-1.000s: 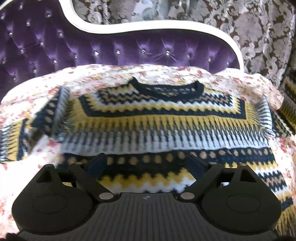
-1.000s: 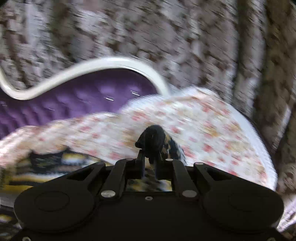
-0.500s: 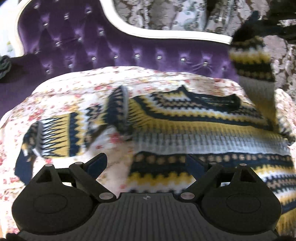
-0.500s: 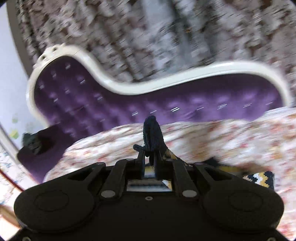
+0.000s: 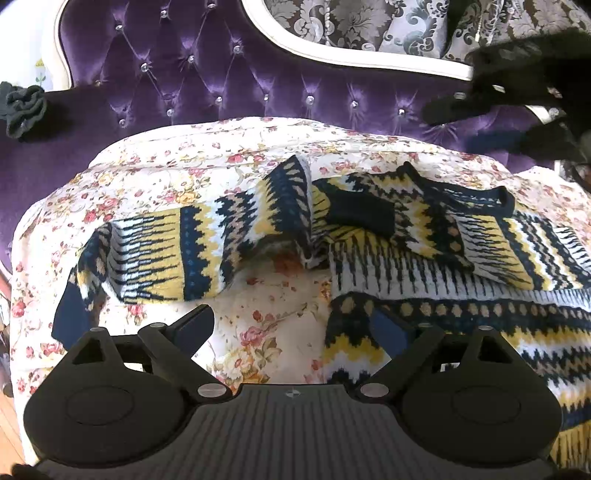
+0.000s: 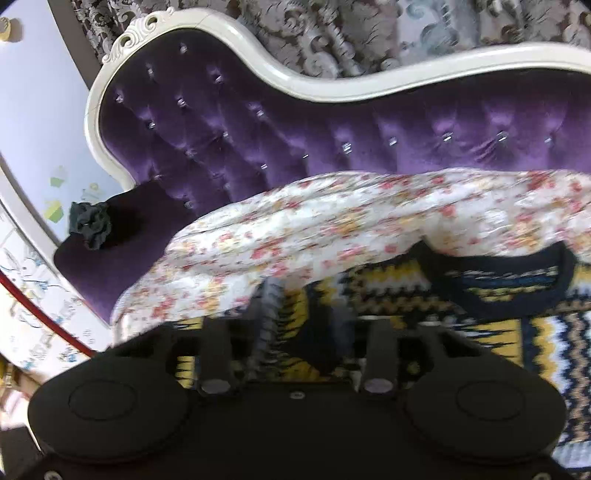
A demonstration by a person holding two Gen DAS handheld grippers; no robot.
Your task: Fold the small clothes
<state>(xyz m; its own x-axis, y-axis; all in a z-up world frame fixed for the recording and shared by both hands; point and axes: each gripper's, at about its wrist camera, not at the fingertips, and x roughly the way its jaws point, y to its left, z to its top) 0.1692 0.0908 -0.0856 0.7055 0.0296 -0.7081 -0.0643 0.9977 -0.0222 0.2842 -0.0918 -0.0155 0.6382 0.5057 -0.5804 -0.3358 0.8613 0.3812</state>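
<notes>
A knitted sweater in navy, yellow and white zigzags lies on a floral cover. Its right sleeve is folded across the chest, navy cuff near the left shoulder. Its left sleeve lies stretched out to the left. My left gripper is open and empty, low over the cover between the left sleeve and the sweater's hem. My right gripper is open just above the sweater, with the released cuff lying under its fingers; it also shows in the left wrist view at the upper right.
The floral cover drapes a purple tufted sofa with a white carved frame. A dark crumpled cloth sits on the sofa's left arm. Patterned curtains hang behind.
My right gripper carried the right sleeve over the chest, laid it down and opened. My left gripper's view has shifted left, toward the stretched-out left sleeve.
</notes>
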